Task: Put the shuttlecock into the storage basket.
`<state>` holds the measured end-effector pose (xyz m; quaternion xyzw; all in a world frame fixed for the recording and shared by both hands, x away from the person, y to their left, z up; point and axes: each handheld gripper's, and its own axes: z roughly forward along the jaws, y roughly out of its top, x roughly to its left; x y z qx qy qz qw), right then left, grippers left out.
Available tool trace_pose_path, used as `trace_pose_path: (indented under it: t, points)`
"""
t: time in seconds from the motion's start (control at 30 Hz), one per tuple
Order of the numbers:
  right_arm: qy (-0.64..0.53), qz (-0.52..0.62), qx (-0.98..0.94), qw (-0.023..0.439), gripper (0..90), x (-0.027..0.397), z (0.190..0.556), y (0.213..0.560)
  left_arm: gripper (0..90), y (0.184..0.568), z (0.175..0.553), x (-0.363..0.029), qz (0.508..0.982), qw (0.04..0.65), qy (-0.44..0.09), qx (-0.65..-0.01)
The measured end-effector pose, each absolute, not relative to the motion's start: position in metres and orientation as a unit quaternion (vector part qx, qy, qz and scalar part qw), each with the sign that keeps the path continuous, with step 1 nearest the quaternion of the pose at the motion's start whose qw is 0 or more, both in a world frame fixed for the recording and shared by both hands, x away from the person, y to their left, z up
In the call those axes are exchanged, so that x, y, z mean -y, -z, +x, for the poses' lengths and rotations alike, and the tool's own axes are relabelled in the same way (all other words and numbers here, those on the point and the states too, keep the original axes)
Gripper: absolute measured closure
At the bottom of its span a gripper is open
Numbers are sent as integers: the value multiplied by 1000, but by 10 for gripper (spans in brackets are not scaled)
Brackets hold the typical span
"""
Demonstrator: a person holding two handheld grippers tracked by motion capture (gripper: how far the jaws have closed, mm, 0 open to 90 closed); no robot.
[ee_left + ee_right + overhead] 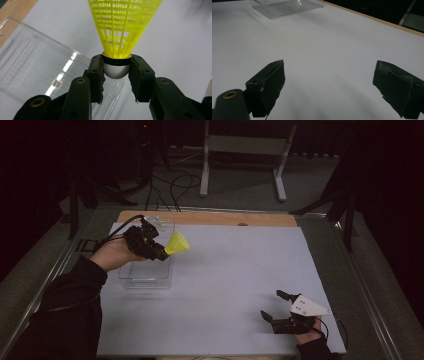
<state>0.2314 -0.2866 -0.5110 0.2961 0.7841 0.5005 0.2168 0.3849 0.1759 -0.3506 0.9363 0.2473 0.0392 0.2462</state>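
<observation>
1. one clear plastic box (145, 274) stands on the white table sheet (235, 285); taken as the landmark, it looks to hold nothing, though its see-through walls make that hard to tell for sure.
2. one yellow shuttlecock (177, 242) is held in the air over the box's far right corner, skirt pointing away from the hand.
3. the left gripper (162, 253) is clenched on the shuttlecock: in the left gripper view the pads (96, 75) press on both sides of its silver cork (116, 71), with the yellow mesh skirt (123, 22) rising above and the box (40, 65) lying below and to the left.
4. the right gripper (274, 306) lies well apart from the box, near the sheet's near right corner; its jaws stand wide and released, with nothing between them.
5. in the right gripper view the box (284, 7) sits far off at the top, bare sheet (324, 57) in between; nothing stands in the way.
6. a strip of wooden table edge (210, 218) runs behind the box.
7. count: one box, one shuttlecock, two grippers.
</observation>
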Motion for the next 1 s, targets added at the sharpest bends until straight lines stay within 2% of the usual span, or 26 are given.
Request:
trace_pose_path:
  t: [0.77, 1.0]
  points:
    - [-499, 297, -784, 219, 106, 287, 231, 510, 656, 343, 373, -221, 917, 252, -55, -304]
    - [-498, 296, -785, 219, 106, 286, 231, 511, 656, 345, 367, -235, 905, 243, -69, -342]
